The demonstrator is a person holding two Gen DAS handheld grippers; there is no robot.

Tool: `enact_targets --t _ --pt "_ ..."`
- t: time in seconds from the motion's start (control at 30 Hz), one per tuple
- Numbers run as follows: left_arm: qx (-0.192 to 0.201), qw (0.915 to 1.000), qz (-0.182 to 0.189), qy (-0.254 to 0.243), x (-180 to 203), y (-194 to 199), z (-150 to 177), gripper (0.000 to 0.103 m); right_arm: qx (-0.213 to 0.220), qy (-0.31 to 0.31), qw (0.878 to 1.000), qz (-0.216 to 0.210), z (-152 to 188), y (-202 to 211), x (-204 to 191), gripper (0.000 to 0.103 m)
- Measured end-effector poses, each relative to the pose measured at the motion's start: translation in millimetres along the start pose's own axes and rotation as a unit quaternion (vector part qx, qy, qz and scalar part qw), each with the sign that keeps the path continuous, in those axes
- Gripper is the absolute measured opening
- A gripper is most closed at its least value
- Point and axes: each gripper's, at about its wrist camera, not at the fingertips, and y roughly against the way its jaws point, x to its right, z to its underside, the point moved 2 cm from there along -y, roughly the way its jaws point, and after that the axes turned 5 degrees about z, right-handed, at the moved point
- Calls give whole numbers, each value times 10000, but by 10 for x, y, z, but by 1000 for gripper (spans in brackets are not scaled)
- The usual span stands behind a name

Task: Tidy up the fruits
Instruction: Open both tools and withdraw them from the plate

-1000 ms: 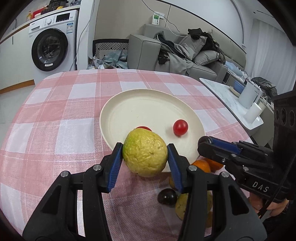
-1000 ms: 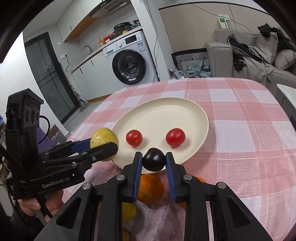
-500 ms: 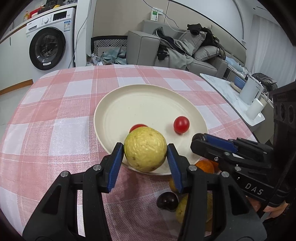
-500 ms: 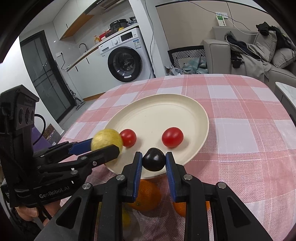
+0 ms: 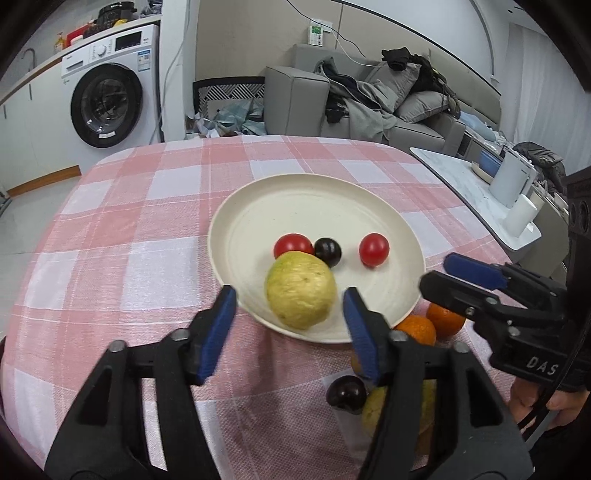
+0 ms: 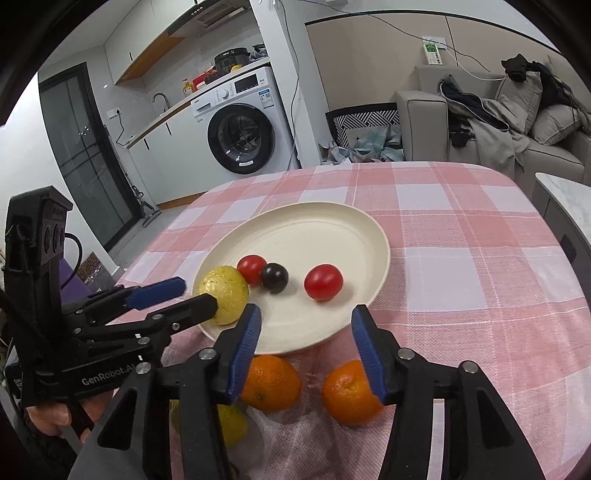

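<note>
Gathering fruit, we hold both claws, left gripper (image 5: 288,314) and right gripper (image 6: 304,332), spread empty at the plate (image 5: 258,199) near edge, guava (image 5: 300,290) and plum (image 5: 327,251) resting inside

1. Home, open kitchen + living rm.
2. Ahead-left of the tools: washing machine (image 6: 242,138) under counter (image 6: 162,116) w/ sink tap, range hood (image 6: 218,13) above.
3. Ahead-right: grey sofa (image 5: 369,107) w/ clothes piled on.
4. Directly under tools: dining table (image 5: 122,236), pink check cloth.
</note>
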Motion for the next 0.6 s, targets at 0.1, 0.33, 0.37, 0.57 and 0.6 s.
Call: enact_targets --t 0.1,0.33,0.37,0.57,0.6 --pt "97 9999 -50 27 -28 114 8 77 40 4 10000 -18 4 92 51 87" --pt "277 9990 -351 16 -63 358 24 84 207 190 9996 102 55 309 106 103" --pt "290 9990 -353 35 -65 388 27 86 215 206 9995 78 65 330 110 103" --pt "495 9977 -470 -33 -33 576 59 102 221 247 9994 4 86 396 118 103" --pt "485 9976 -500 -51 -25 595 70 102 228 258 9994 5 88 406 113 103"
